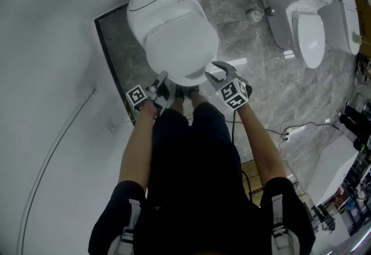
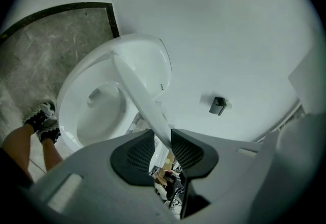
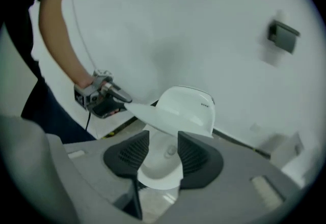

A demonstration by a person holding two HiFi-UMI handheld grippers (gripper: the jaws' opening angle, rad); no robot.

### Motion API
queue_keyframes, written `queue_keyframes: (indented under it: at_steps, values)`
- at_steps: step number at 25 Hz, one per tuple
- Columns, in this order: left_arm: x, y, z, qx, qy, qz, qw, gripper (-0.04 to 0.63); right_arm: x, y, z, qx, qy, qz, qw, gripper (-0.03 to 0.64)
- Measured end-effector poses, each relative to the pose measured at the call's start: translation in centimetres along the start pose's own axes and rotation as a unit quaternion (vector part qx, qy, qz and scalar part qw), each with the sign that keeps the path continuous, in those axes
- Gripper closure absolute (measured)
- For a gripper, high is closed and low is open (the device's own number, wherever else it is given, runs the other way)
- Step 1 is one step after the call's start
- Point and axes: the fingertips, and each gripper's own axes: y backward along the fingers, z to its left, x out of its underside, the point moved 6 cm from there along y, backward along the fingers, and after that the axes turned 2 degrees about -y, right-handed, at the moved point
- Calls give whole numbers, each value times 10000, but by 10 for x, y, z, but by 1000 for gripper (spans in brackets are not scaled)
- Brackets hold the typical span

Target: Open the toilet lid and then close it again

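Looks down in the head view on the toilet lid (image 1: 174,28), part way up, with the left gripper (image 1: 162,81) and right gripper (image 1: 215,71) by its front edge, shows in the left gripper view jaws pinching the lid's rim, in the right gripper view jaws spread, empty.

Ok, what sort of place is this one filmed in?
Probably a bathroom-fixture showroom or test set, not a home bathroom: a toilet on a marble-look floor, another toilet standing openly beside it.
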Motion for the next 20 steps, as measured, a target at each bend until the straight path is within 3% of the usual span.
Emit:
queue_keyframes:
  at_steps: [2,3,4,5,7,8,9,10,12,15,17,20]
  values:
    - [2,1,4,2,-34,208,9998,483,16,8,-3,-37,-1413,-265,9896,440]
    - [2,2,6,14,-43,281,9996,483,26,9,-4,-117,-2218,-409,9742,443]
    - [3,2,8,11,-55,342,9994,483,36,10,-5,-236,-3034,-596,9507,445]
    - [5,2,9,-4,-71,397,9992,483,45,9,-6,-392,-3827,-839,9192,449]
    - [7,0,13,-58,-112,512,9986,482,57,4,-6,-718,-5144,-1349,8438,449]
    - [7,0,16,-87,-146,578,9982,482,62,0,-6,-821,-5590,-1536,8107,449]
    - [8,-1,19,-99,-180,645,9977,480,67,-4,-5,-858,-5901,-1656,7855,449]
    - [9,0,21,-91,-204,711,9972,480,71,-8,-3,-837,-6110,-1713,7683,449]
    - [12,0,25,-63,-248,832,9962,477,79,-15,-1,-763,-6368,-1723,7477,449]
    - [14,-2,30,-55,-362,1000,9943,476,87,-22,-1,-796,-6595,-1712,7276,449]
    - [17,-2,35,-62,-390,1101,9931,474,89,-26,-1,-854,-6677,-1714,7193,453]
    - [18,-1,45,-71,-421,1202,9918,474,92,-33,3,-850,-6721,-1648,7169,519]
